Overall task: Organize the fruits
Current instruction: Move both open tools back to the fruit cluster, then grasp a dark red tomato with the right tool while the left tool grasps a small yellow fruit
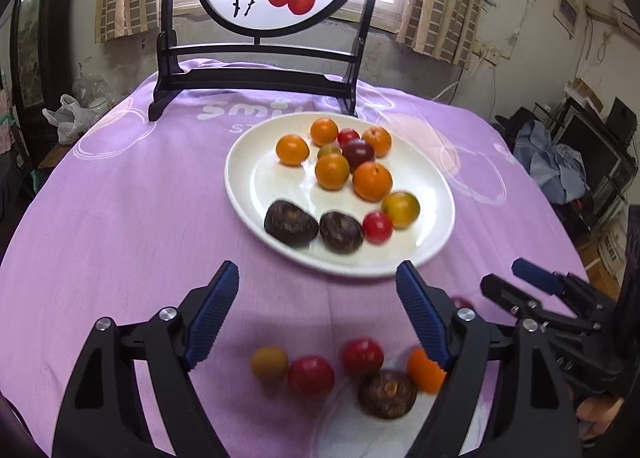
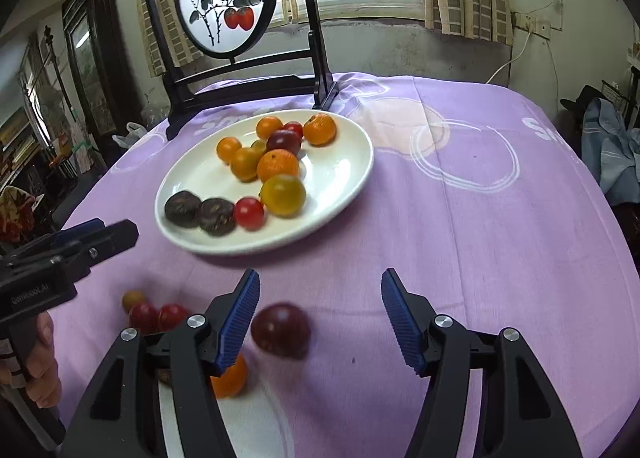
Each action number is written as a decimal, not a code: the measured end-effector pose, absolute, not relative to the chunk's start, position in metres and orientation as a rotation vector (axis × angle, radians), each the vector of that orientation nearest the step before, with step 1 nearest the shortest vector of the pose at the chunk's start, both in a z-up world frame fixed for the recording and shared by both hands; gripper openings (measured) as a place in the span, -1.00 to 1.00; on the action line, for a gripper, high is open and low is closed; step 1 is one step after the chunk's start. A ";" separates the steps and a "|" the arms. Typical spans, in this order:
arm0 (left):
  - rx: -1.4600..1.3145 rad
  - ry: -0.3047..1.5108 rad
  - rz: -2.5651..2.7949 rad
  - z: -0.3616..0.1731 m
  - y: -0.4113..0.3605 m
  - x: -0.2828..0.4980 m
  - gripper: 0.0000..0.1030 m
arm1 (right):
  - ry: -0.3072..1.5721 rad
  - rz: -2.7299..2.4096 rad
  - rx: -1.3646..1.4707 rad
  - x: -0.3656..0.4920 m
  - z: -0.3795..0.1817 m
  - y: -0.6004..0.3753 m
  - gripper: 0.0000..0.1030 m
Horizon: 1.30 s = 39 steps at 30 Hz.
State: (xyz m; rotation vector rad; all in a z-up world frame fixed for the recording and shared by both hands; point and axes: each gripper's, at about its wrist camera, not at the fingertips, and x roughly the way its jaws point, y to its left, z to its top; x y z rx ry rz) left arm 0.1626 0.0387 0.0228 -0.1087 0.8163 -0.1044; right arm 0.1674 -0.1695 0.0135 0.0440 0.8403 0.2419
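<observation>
Both jaws apart and empty, left gripper (image 1: 318, 282) and right gripper (image 2: 320, 290) over purple cloth (image 1: 120, 198), loose fruits near, white oval plate (image 1: 244, 194) of fruit beyond.

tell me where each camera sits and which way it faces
Left wrist: rides the left gripper, faces down-forward over the plate; own open fingers show, the right gripper at right.
Right wrist: rides the right gripper, faces the same way from further right; own open fingers show, left gripper and hand at left.
Shared: plate, loose fruit, screen.
</observation>
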 end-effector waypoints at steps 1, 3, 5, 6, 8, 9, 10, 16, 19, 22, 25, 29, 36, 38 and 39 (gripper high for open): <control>-0.098 0.815 -0.097 0.019 0.039 0.155 0.53 | 0.839 0.246 0.046 0.160 0.013 -0.171 0.26; -0.099 0.814 -0.090 0.015 0.042 0.144 0.53 | 0.828 0.245 0.042 0.148 0.014 -0.172 0.28; -0.117 0.810 -0.081 0.011 0.047 0.134 0.53 | 0.816 0.241 0.039 0.137 0.014 -0.173 0.34; -0.126 0.800 -0.074 0.010 0.050 0.129 0.53 | 0.814 0.241 0.043 0.132 0.012 -0.175 0.37; -0.136 0.782 -0.066 0.006 0.055 0.123 0.53 | 0.825 0.252 0.048 0.124 0.007 -0.174 0.37; -0.137 0.781 -0.065 0.002 0.057 0.121 0.53 | 0.832 0.253 0.039 0.121 0.004 -0.173 0.37; -0.133 0.785 -0.065 0.000 0.058 0.119 0.53 | 0.837 0.248 0.022 0.119 0.001 -0.171 0.37; -0.134 0.792 -0.068 -0.003 0.062 0.118 0.53 | 0.862 0.193 -0.080 0.113 -0.009 -0.169 0.37; -0.130 0.803 -0.071 -0.005 0.061 0.118 0.53 | 0.906 0.203 -0.091 0.116 -0.019 -0.166 0.37; -0.134 0.820 -0.080 -0.007 0.061 0.120 0.53 | 0.939 0.210 -0.116 0.121 -0.028 -0.160 0.35; -0.145 0.848 -0.089 -0.011 0.062 0.122 0.53 | 0.959 0.222 -0.136 0.133 -0.035 -0.154 0.35; -0.158 0.863 -0.097 -0.012 0.066 0.124 0.53 | 0.938 0.260 -0.163 0.150 -0.033 -0.142 0.34; -0.155 0.866 -0.084 -0.012 0.072 0.127 0.54 | 0.932 0.386 -0.121 0.176 -0.026 -0.134 -0.22; -0.158 0.868 -0.081 -0.012 0.074 0.127 0.54 | 0.925 0.385 -0.130 0.173 -0.025 -0.133 -0.22; -0.157 0.870 -0.080 -0.011 0.075 0.128 0.54 | 0.923 0.384 -0.125 0.171 -0.025 -0.135 -0.23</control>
